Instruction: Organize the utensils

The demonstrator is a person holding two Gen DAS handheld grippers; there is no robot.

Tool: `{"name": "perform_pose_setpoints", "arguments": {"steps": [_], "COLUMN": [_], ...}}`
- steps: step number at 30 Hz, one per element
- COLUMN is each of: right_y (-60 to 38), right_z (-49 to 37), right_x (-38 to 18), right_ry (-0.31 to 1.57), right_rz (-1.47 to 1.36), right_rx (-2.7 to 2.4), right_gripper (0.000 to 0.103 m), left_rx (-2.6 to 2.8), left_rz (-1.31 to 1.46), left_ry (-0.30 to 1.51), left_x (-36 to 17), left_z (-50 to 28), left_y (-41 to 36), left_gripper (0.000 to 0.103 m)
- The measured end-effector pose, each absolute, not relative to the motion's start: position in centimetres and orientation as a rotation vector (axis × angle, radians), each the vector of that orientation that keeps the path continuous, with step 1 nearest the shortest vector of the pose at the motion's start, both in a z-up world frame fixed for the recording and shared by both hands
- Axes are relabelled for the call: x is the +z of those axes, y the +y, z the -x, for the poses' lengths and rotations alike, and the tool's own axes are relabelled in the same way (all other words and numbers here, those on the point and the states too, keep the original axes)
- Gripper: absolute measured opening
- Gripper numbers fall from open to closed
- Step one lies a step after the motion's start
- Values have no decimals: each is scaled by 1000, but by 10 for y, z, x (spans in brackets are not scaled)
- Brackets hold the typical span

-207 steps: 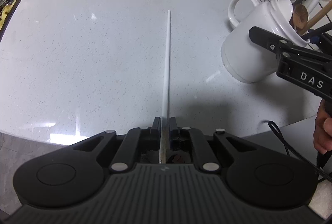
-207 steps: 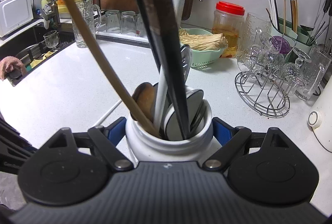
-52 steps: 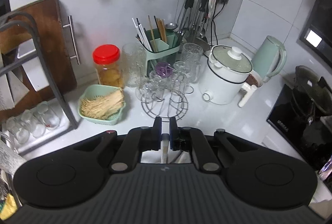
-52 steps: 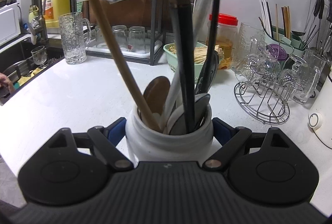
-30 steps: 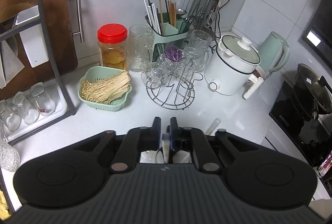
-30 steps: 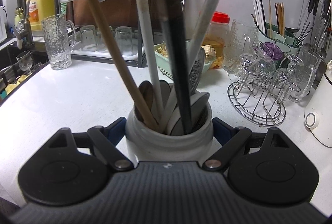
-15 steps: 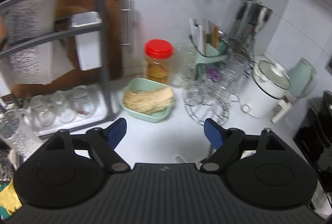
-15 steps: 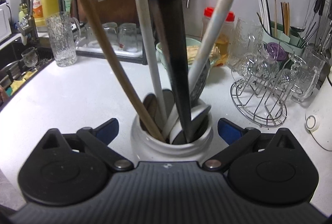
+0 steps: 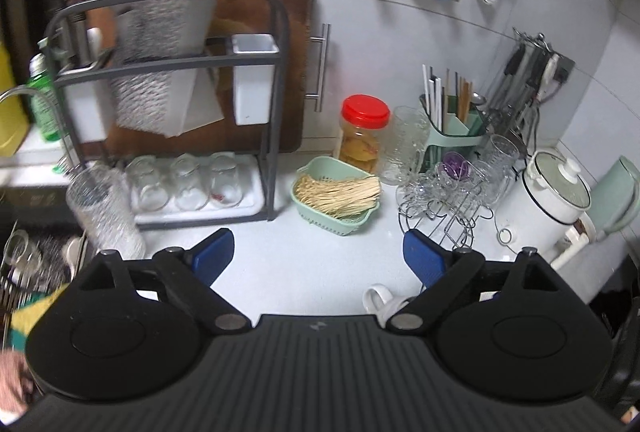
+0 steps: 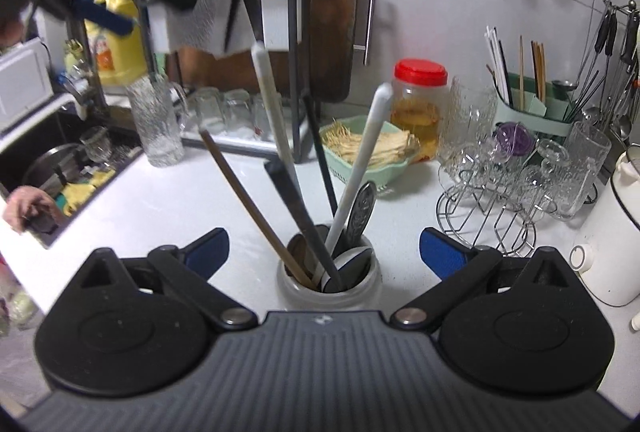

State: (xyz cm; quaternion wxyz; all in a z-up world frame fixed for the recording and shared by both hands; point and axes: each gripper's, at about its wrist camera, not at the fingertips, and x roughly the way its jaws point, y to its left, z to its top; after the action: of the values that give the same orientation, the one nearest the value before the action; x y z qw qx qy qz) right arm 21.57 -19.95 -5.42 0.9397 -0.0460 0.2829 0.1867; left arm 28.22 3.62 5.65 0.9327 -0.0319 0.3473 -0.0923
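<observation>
A white jar [image 10: 328, 284] stands on the white counter [image 10: 168, 200] holding several long utensils: two white handles [image 10: 368, 148], a wooden one [image 10: 248, 204], black ones and a metal spoon [image 10: 362, 210]. My right gripper [image 10: 324, 252] hangs above and behind the jar, open wide, its blue pads [image 10: 208, 250] apart from the jar on both sides. My left gripper [image 9: 318, 256] has its jaws opening with nothing between them; only the jar's handle [image 9: 376, 302] shows below its right finger. In the right wrist view the left gripper [image 10: 92, 8] is a blur at the upper left.
At the back stand a green basket of pale sticks [image 9: 336, 196], a red-lidded jar [image 9: 364, 136], a wire rack of glasses [image 9: 452, 200], a dish rack [image 9: 180, 188] and a white cooker [image 9: 548, 200]. The sink [image 10: 60, 168] and a person's hand [image 10: 28, 204] lie left.
Both grippers have opened. The left let go of the white utensil, now in the jar, and swung away up and left. The right released the jar and rose back from it.
</observation>
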Motion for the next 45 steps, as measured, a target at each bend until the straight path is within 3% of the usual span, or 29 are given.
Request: {"name": "perform_pose_setpoints", "arguments": {"steps": [20,45], "right_y": [-279,-320], "right_z": [-146,-62], "right_x": [16,-1], "right_ry": [506,502], "right_rz": [-30,-32], "right_rx": [447,474], "right_gripper": [103,103], "left_rx": [58,140], "left_rz": [142,163], "left_ry": [683,665], "left_x": [45,18], "left_z": [-138,-13], "left_y": [-13,-56], "left_gripper": [95,95]}}
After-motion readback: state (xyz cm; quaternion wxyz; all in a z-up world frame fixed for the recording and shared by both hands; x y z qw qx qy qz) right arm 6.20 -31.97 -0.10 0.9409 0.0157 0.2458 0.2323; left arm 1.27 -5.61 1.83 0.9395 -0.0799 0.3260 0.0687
